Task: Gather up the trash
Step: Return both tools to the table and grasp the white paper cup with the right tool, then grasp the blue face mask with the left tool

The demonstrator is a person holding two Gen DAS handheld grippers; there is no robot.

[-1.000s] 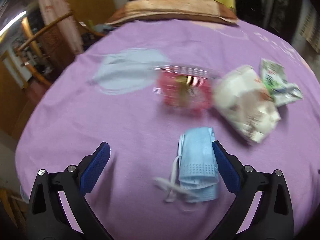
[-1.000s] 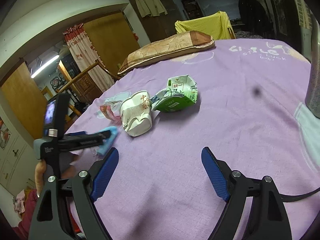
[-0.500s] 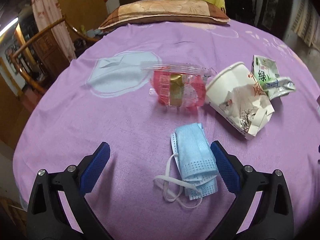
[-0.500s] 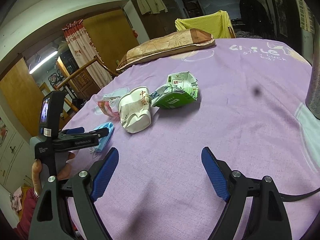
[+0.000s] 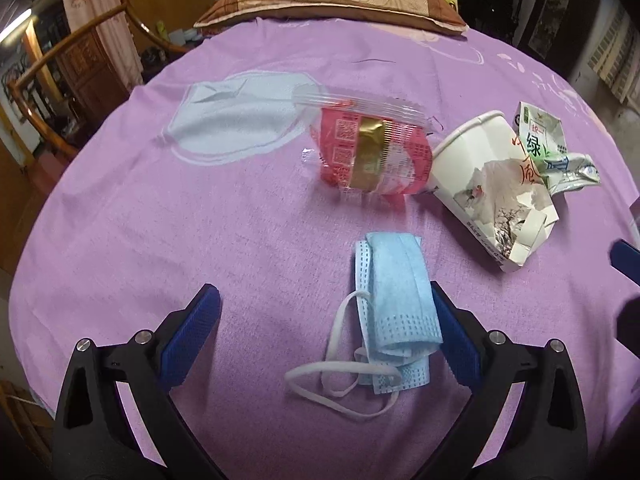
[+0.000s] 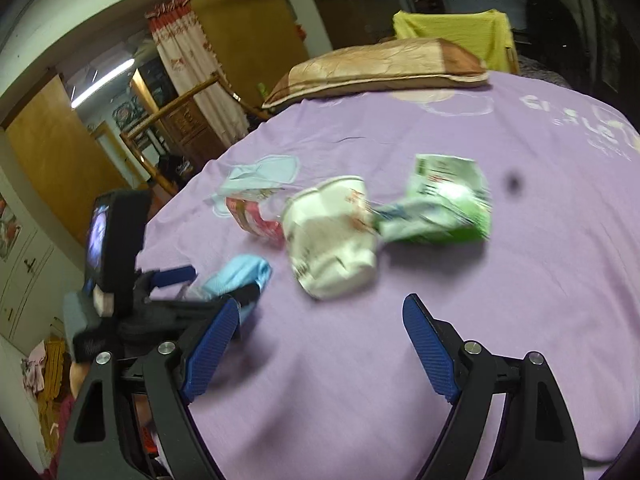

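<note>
Hovering low over the purple bedspread (image 5: 120, 208), the left tongs (image 5: 326, 322) stood wide with nothing between them but cloth and part of the blue face mask (image 5: 396, 300). The mask lay folded just beside the right-hand pad, its white ear loops (image 5: 340, 376) trailing toward the camera. The right tongs (image 6: 316, 344) were likewise spread wide and empty, above bare bedspread, with the trash ahead of them — that view was blurred.

Beyond the mask lay a red snack wrapper (image 5: 372, 152) inside clear plastic, then a crushed white paper cup (image 5: 488, 184) on its side, touching a crumpled green carton (image 5: 556, 152). A pillow (image 5: 332, 0) sat at the far edge of the bed.

The likely trouble was off-centre closing: with the mask hard against one pad, the tongs might pinch only an edge or a loop, and the limp fabric could slip out on lifting — or they might gather the bedspread with it.
</note>
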